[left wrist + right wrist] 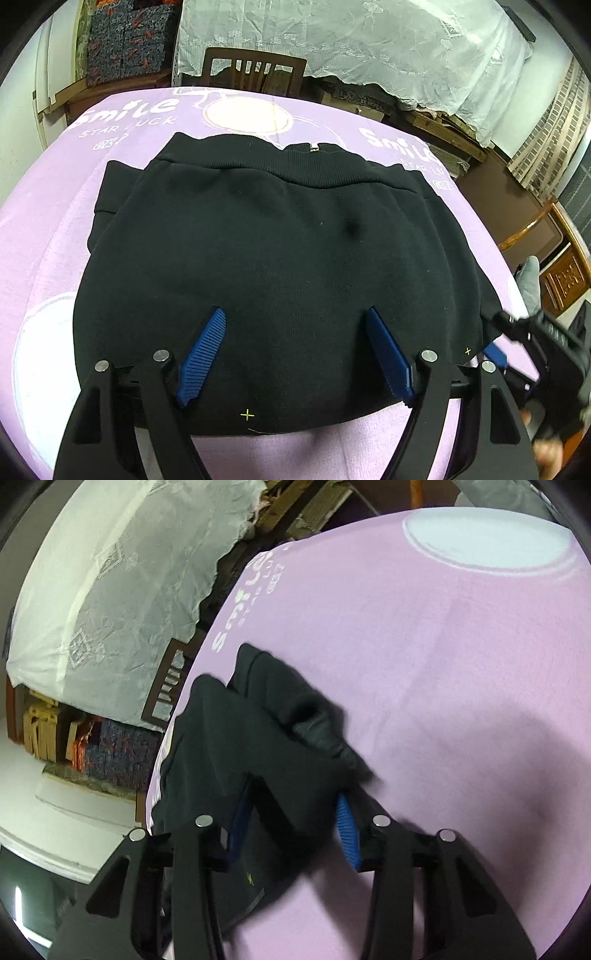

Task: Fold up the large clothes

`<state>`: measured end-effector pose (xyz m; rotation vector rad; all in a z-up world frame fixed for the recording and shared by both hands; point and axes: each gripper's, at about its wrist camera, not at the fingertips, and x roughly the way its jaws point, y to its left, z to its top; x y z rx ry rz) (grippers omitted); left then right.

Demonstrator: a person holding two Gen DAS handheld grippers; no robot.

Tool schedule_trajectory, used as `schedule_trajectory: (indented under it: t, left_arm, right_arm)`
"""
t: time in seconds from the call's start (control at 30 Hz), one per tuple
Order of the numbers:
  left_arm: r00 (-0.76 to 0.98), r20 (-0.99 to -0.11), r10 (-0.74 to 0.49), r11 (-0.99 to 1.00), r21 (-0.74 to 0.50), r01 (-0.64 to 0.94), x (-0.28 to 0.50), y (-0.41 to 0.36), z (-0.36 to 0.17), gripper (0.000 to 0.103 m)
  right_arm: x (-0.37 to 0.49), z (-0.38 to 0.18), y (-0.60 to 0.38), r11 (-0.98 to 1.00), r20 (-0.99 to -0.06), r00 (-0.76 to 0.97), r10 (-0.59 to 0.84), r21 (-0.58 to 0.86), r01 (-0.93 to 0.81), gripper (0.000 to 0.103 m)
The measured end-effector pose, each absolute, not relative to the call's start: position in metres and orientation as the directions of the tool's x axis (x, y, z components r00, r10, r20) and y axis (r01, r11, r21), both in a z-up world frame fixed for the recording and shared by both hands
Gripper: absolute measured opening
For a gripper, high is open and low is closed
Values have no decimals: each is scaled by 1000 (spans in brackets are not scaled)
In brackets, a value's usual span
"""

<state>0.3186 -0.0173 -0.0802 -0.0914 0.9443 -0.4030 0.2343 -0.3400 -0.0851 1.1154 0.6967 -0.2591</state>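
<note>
A black sweatshirt-like garment point(280, 266) lies folded into a compact block on the lilac printed cloth point(55, 236) over the table, its ribbed hem at the far side. My left gripper point(295, 314) is open, its blue fingers point(203, 354) spread just above the garment's near part, holding nothing. My right gripper point(291, 805) is open with the garment's right edge point(266, 738) lying between its blue pads point(347, 830); the left pad is partly hidden by fabric. The right gripper also shows at the left wrist view's right edge point(495, 354), at the garment's corner.
A wooden chair point(255, 72) stands behind the table's far edge. White lace cloth point(351, 40) covers furniture behind, and patterned boxes point(125, 40) sit at back left. Carved wooden furniture point(565, 273) is at the right. Bare lilac cloth point(461, 664) stretches right of the garment.
</note>
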Motion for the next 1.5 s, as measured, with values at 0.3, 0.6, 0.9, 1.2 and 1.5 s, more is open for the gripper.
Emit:
schedule_trajectory:
  t: [0.3, 0.6, 0.9, 1.2, 1.5]
  left_arm:
    - [503, -770, -392, 916, -279, 288, 322, -14, -77, 80]
    - [498, -766, -406, 911, -295, 289, 333, -3, -78, 79]
    - [495, -783, -377, 922, -270, 276, 335, -5, -82, 81]
    - [344, -682, -646, 757, -629, 174, 366, 57, -85, 64]
    - [438, -462, -771, 585, -786, 201, 362, 144, -42, 65]
  right_arm:
    - [274, -86, -336, 548, -638, 760, 119, 681, 486, 44]
    - [267, -84, -334, 600, -646, 755, 111, 649, 468, 39]
    - [277, -51, -312, 721, -673, 737, 63, 541, 433, 14]
    - [280, 29, -207, 921, -550, 834, 39, 345, 184, 12]
    - [267, 38, -99, 991, -493, 860, 133, 92, -101, 12]
